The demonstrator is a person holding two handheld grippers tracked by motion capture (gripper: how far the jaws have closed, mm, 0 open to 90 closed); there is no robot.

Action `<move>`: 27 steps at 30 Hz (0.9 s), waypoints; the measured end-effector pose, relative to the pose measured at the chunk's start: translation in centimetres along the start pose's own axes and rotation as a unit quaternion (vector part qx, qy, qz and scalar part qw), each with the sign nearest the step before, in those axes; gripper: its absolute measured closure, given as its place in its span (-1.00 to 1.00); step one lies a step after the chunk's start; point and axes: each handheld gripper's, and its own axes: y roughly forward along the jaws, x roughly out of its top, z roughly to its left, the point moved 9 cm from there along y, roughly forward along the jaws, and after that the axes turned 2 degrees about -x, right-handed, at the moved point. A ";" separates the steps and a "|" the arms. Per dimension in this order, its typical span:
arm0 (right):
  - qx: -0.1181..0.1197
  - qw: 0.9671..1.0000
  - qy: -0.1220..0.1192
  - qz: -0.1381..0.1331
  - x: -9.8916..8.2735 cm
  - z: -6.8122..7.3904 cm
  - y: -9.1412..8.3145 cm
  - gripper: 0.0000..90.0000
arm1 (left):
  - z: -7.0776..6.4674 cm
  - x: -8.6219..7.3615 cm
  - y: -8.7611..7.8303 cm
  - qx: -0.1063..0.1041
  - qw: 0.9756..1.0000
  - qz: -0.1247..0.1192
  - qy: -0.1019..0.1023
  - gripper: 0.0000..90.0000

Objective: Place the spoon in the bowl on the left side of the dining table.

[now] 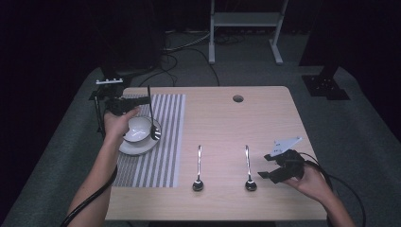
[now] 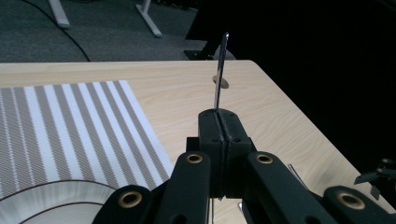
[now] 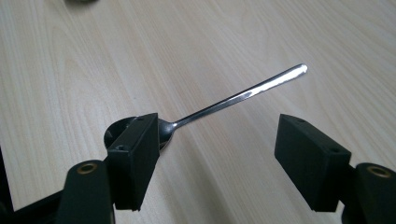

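My left gripper [image 1: 142,103] is shut on the handle of a metal spoon [image 1: 152,118]. That spoon hangs nearly upright, its bowl end down in a white bowl [image 1: 135,130] that sits on a white plate [image 1: 137,147]. In the left gripper view the jaws [image 2: 218,114] are pressed together on the handle [image 2: 220,65], which sticks up past them. Two more spoons [image 1: 198,168] [image 1: 248,168] lie side by side on the table. My right gripper [image 1: 264,166] is open just right of the right-hand one. In the right gripper view that spoon [image 3: 233,98] lies on the wood beyond the open jaws [image 3: 217,126].
A grey-and-white striped placemat [image 1: 163,142] lies under the plate at the table's left. The wooden table [image 1: 265,118] has a round cable hole [image 1: 238,98] near its far edge. A black stand [image 1: 106,87] is at the far left corner, and a white frame [image 1: 246,21] stands on the carpet behind.
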 end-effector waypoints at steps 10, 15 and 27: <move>0.000 1.000 -0.001 -0.002 0.2 -0.1 -0.1 -0.34 | 1.8 0.2 -0.9 0.019 1.000 -0.008 -0.012 0.99; 0.000 1.000 -0.001 -0.001 0.3 -0.2 -0.2 -0.34 | 2.5 0.4 -1.4 0.029 0.999 -0.015 -0.017 0.99; -0.004 1.000 0.000 -0.003 0.4 -0.4 -0.6 -0.34 | 4.1 0.9 -2.4 0.053 0.998 -0.030 -0.025 0.99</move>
